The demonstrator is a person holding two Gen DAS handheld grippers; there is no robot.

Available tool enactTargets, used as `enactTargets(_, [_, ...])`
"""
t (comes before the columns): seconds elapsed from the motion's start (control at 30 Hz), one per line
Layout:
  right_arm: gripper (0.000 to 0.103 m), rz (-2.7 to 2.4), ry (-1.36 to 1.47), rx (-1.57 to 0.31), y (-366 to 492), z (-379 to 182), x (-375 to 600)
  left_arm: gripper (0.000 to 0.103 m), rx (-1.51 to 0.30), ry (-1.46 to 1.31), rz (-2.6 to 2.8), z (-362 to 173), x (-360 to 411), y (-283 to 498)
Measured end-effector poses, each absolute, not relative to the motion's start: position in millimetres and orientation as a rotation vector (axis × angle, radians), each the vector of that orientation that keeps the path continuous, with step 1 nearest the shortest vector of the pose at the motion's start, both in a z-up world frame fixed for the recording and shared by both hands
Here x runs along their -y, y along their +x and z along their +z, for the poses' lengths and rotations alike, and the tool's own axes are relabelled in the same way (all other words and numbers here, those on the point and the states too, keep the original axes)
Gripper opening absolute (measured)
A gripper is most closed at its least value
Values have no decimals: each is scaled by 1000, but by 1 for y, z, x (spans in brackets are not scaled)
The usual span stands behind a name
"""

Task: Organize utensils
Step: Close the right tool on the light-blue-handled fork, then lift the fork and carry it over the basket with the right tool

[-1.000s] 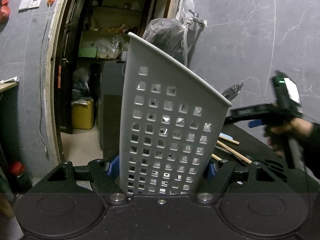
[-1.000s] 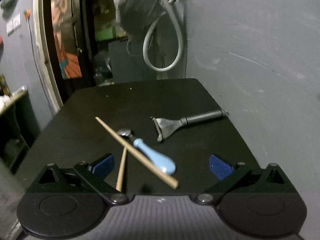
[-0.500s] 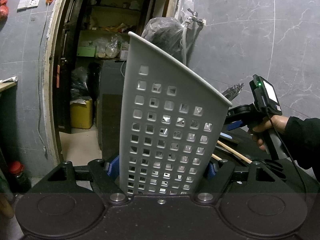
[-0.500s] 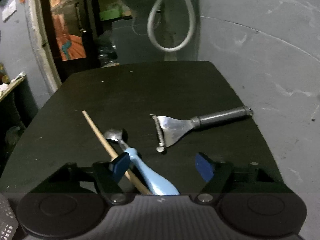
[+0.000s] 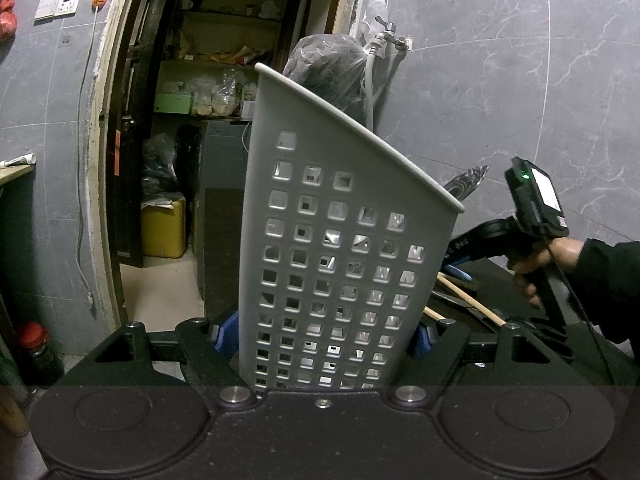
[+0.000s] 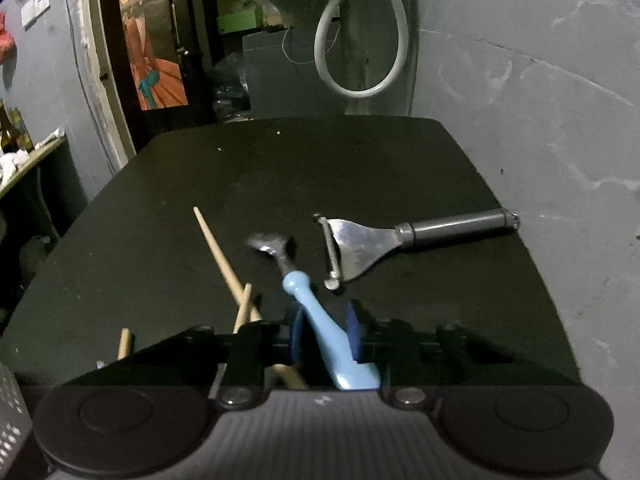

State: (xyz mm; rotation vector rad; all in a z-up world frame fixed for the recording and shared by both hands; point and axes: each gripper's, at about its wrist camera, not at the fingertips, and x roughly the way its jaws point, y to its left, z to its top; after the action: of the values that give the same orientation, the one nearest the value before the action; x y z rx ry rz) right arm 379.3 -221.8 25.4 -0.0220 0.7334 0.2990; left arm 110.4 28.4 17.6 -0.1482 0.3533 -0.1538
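Note:
My left gripper [image 5: 324, 336] is shut on a grey perforated utensil holder [image 5: 340, 240], which it keeps upright and slightly tilted. A patterned metal blade tip [image 5: 468, 182] pokes up behind the holder's rim. On the black table [image 6: 320, 160] lies a spoon with a light blue handle [image 6: 320, 312]. My right gripper [image 6: 326, 334] is closing, and its blue pads [image 6: 298, 336] press on that handle from both sides. Two wooden chopsticks [image 6: 224, 256] lie crossed just left of the spoon. A metal peeler [image 6: 360, 244] with a dark handle lies to its right. The left wrist view shows the right gripper [image 5: 460, 248] in a person's hand [image 5: 536, 268].
A grey wall [image 6: 540, 120] runs close along the table's right edge. An open doorway [image 5: 224, 160] with shelves and a yellow canister [image 5: 164, 228] is on the left. A white hose loop [image 6: 360, 40] hangs past the far edge. Dark scissors [image 5: 548, 328] lie near the person's sleeve.
My right gripper came forward and down over the spoon, and its jaws went from wide open to tight around the blue handle. The left gripper and the holder stayed put.

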Motion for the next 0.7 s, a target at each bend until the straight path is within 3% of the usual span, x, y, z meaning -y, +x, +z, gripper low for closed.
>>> enactTargets(0.57, [16,295,-82,-765,281,30,283,79,-354,-149,-154,17,-28,111])
enactTargets(0.63, [18,295,-78,-760,277,31,286,79,-353,-148,-153,17,-28,111])
enactTargets(0.7, [37,292,-67,-746,279,33,284,79,-353,-147,-151,16,-28,111])
